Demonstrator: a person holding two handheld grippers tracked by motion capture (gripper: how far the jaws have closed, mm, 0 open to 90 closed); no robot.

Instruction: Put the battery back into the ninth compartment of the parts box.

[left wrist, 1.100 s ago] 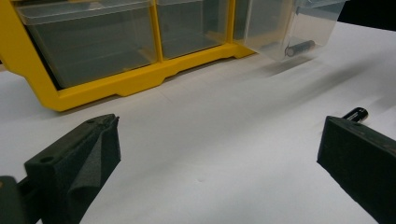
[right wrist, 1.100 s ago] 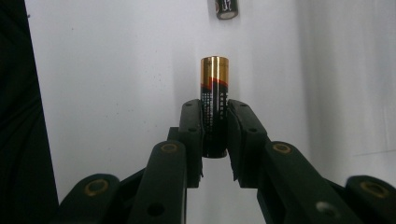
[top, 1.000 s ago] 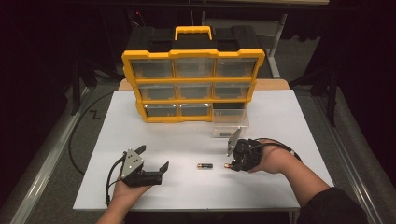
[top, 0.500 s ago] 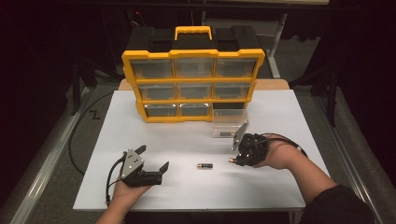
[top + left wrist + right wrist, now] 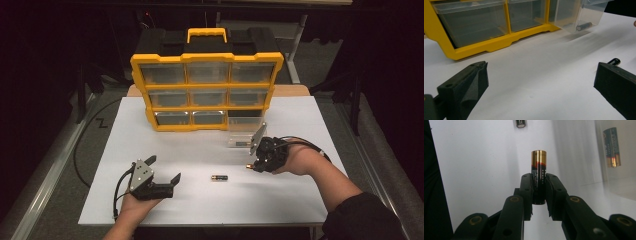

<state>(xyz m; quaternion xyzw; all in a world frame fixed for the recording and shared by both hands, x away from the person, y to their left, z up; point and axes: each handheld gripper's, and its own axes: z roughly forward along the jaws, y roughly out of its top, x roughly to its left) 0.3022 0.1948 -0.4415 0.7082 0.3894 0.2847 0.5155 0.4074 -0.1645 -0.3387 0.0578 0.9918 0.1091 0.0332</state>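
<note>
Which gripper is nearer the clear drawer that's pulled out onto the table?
Right. The right gripper, shut on a battery, sits just beside the clear drawer. The left gripper rests open, well away toward the table's near left.

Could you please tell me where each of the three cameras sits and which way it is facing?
High view: above the person's side, looking forward and down at the table, organiser, both hands and grippers.
Left gripper view: on the left gripper, low, facing the organiser; its open jaws show.
Right gripper view: on the right gripper, its jaws clamping a battery.
Shared: the clear drawer and the loose battery.
</note>
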